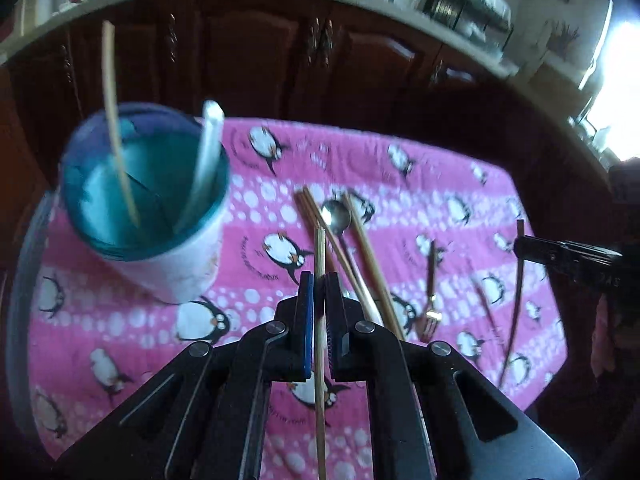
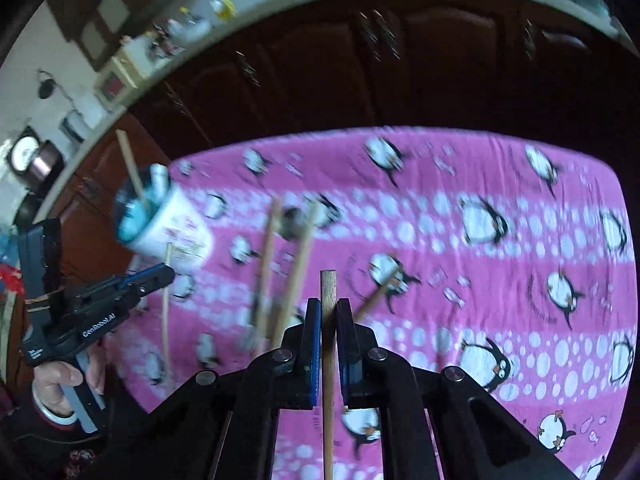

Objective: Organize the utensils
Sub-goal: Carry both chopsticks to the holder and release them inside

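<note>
A: Both clenched?

B: Yes. Left gripper [image 1: 319,280] clamped on a light chopstick [image 1: 319,340], right gripper [image 2: 328,308] clamped on a thicker chopstick [image 2: 328,360]; each stick running lengthwise between the fingers, clear of the pink cloth [image 1: 440,200].

A: And the cup [image 1: 144,200]?

B: Upright at the cloth's left edge, ahead-left of the left gripper, far left of the right. Likely left first. Spoon [image 1: 336,216], fork [image 1: 430,312] and more sticks lying loose on the surface.

The left claw [image 1: 319,280] pinches a pale chopstick [image 1: 319,360] above the penguin cloth [image 1: 400,168], near the teal-lined cup [image 1: 148,200].
</note>
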The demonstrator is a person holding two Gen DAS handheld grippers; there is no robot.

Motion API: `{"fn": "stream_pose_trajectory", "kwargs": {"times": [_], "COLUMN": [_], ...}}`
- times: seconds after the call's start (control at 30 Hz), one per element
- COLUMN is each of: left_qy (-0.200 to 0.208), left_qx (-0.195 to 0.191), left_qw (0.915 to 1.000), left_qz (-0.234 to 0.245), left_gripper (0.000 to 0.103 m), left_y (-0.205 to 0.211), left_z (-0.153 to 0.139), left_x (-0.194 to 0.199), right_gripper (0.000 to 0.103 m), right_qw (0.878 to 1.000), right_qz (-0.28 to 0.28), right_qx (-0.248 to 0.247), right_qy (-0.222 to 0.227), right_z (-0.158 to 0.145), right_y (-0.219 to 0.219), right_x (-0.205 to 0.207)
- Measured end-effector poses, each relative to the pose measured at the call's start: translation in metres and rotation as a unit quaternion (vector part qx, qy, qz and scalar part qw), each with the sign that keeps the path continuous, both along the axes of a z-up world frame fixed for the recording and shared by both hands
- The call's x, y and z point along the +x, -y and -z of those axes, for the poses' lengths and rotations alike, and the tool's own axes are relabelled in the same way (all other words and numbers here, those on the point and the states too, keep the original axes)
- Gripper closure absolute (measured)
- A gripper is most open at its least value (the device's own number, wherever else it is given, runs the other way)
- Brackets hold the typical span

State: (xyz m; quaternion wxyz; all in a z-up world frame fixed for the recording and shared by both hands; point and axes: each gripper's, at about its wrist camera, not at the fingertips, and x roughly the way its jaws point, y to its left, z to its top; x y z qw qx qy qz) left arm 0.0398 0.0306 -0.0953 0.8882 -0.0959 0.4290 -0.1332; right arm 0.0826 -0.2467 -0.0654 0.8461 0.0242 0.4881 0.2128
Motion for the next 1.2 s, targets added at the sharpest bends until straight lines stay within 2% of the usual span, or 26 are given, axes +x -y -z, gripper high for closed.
{"fn": "stream_pose_trajectory", "kwargs": {"times": [0.17,0.4,0.93,1.2], "left_qy": [0.034,0.074,0.127,0.164], "left_qx": [-0.006,-0.004,-0.008,0.008], "left_qw": [0.9993,0.9963,0.9883,0.9799], "left_qz": [-0.016,-0.043,-0.083,-0.113], "left_gripper": [0.099,0.099,0.099,0.099], "left_y": [-0.023,-0.051,-0.095,-0.118], "left_z": [-0.031,-0.066,-0.124,-0.157], "left_x": [-0.024,-0.044,-0.051,-0.041], "right_gripper": [0.096,0.096,0.096,0.096], "right_qw": [0.999,0.996,0.987,0.982], "right_qz": [-0.024,-0.051,-0.092,-0.095], "right_qx": [0.018,0.032,0.070,0.092], "right_qy": [0.038,0.066,0.110,0.138], "right_z": [-0.033,-0.059,-0.108,-0.135], "right_y": [-0.019,-0.053,-0.124,-0.154], "right_x": [-0.011,-0.012,0.005,0.022]}}
